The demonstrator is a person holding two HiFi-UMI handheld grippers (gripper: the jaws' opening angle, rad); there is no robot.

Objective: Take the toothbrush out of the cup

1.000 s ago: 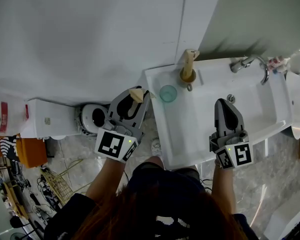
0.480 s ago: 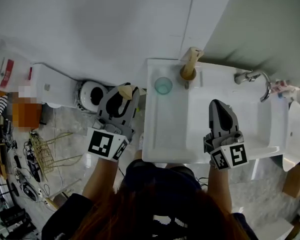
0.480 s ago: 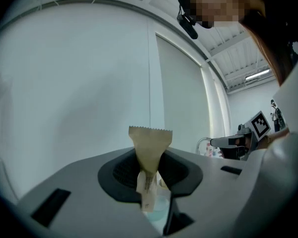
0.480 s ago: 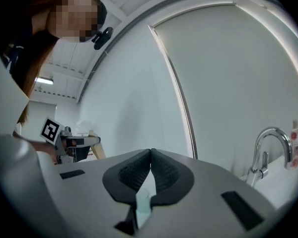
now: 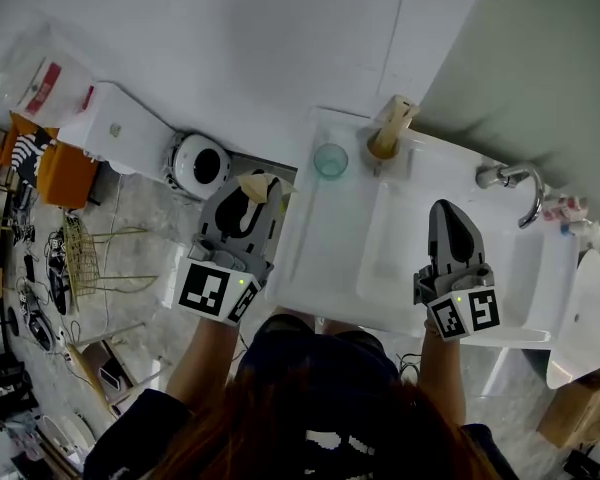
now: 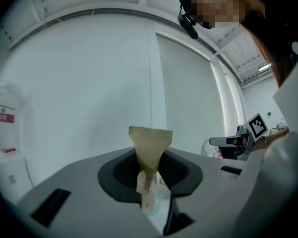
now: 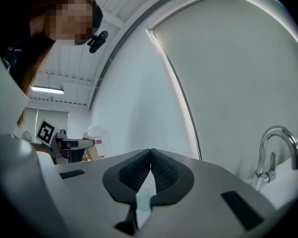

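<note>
My left gripper (image 5: 253, 190) hangs just off the sink's left edge, over the floor, shut on a tan paper-wrapped toothbrush (image 5: 261, 183). In the left gripper view the wrapped toothbrush (image 6: 149, 150) stands up between the jaws of my left gripper (image 6: 150, 171), its serrated end on top. A small teal cup (image 5: 331, 160) sits on the sink's back left corner with nothing in it; the right gripper view shows this cup (image 7: 143, 200) low through the jaws. My right gripper (image 5: 447, 214) is shut and holds nothing above the basin, and in its own view the right gripper (image 7: 150, 156) has pads that meet.
The white sink (image 5: 310, 258) has a faucet (image 5: 510, 178) at its back right. A brown holder with another tan packet (image 5: 392, 128) stands beside the cup. A toilet (image 5: 202, 163) and its tank (image 5: 120, 123) are to the left, with clutter and an orange box (image 5: 65, 173) on the floor.
The whole view has swung, so the sink now lies at a slant. The left gripper, still holding the wrapped toothbrush, has drawn a little farther from the cup. The right gripper stays shut over the basin.
</note>
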